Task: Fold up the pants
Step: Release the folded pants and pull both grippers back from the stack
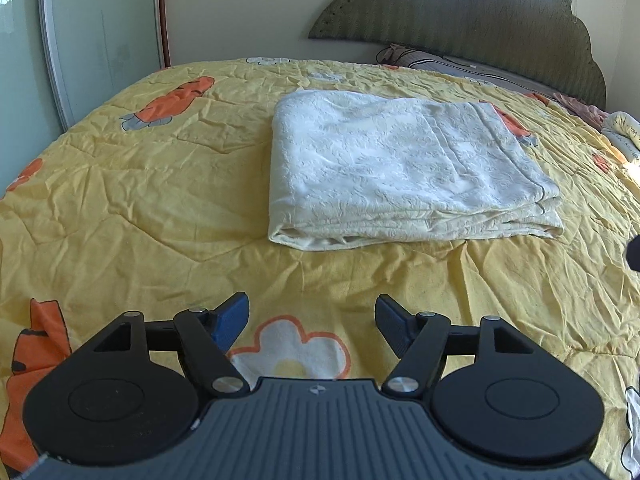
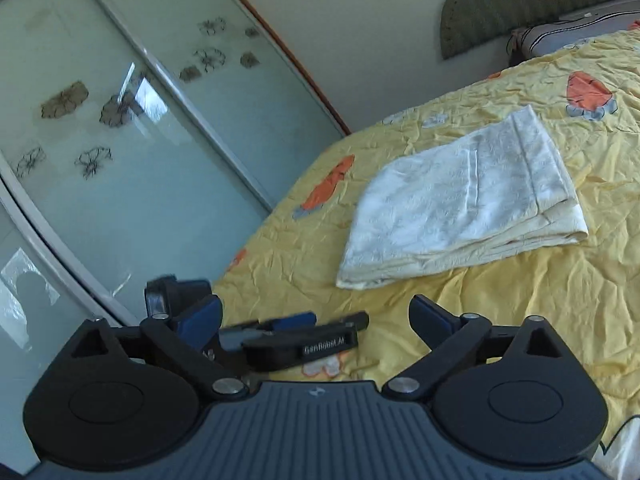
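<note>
The cream-white pants (image 1: pixel 404 168) lie folded into a thick rectangle on the yellow patterned bedspread (image 1: pixel 140 200), with stacked layer edges toward me. They also show in the right wrist view (image 2: pixel 464 200). My left gripper (image 1: pixel 312 316) is open and empty, hovering over the bedspread well short of the pants. My right gripper (image 2: pixel 316 316) is open and empty, also short of the pants. The left gripper's body (image 2: pixel 296 340) shows in the right wrist view, just ahead of the right fingers.
A green padded headboard (image 1: pixel 480 12) and pillows (image 1: pixel 460 64) are at the far end of the bed. Glass sliding wardrobe doors (image 2: pixel 140 140) stand along the bed's left side. Crumpled cloth (image 1: pixel 624 132) lies at the far right.
</note>
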Action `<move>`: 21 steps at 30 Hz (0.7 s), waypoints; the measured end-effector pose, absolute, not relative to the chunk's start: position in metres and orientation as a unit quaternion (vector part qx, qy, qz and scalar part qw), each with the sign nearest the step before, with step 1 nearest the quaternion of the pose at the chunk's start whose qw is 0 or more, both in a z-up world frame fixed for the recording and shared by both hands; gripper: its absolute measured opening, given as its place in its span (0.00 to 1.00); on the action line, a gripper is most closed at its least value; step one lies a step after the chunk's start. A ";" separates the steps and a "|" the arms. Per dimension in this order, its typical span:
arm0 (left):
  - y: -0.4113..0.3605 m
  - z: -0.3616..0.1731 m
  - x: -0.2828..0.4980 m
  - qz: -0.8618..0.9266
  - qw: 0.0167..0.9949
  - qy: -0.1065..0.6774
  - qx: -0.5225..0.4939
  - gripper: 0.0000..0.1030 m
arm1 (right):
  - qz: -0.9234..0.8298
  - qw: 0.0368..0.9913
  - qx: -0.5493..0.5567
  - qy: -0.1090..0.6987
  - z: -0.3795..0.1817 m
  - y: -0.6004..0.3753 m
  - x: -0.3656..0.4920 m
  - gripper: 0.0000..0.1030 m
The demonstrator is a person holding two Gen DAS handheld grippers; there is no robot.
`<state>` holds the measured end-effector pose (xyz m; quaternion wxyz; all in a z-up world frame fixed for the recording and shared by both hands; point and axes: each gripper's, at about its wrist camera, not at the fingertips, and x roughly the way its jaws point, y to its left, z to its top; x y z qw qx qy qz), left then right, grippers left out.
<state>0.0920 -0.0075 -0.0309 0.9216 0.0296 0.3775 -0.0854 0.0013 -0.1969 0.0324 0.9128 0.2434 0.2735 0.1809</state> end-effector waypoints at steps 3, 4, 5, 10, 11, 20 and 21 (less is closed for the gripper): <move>-0.015 -0.036 0.092 -0.082 0.923 0.375 0.037 0.71 | 0.030 0.948 0.122 0.291 0.006 -0.186 0.023 0.98; -0.017 -0.036 0.091 -0.083 0.924 0.372 0.039 0.71 | 0.009 0.953 0.096 0.289 -0.002 -0.184 0.026 0.98; -0.018 -0.037 0.091 -0.084 0.925 0.369 0.042 0.73 | 0.002 0.954 0.080 0.288 -0.010 -0.183 0.028 0.98; -0.026 -0.042 0.088 -0.074 0.929 0.358 0.050 0.78 | 0.002 0.951 0.085 0.299 -0.033 -0.187 0.035 0.98; -0.027 -0.043 0.087 -0.073 0.930 0.356 0.050 0.80 | -0.003 0.952 0.070 0.300 -0.033 -0.185 0.035 0.98; -0.027 -0.050 0.084 -0.061 0.939 0.334 0.054 0.89 | -0.024 0.947 0.047 0.317 -0.051 -0.187 0.037 0.98; -0.026 -0.050 0.084 -0.060 0.939 0.333 0.054 0.90 | -0.025 0.945 0.049 0.321 -0.053 -0.187 0.038 0.98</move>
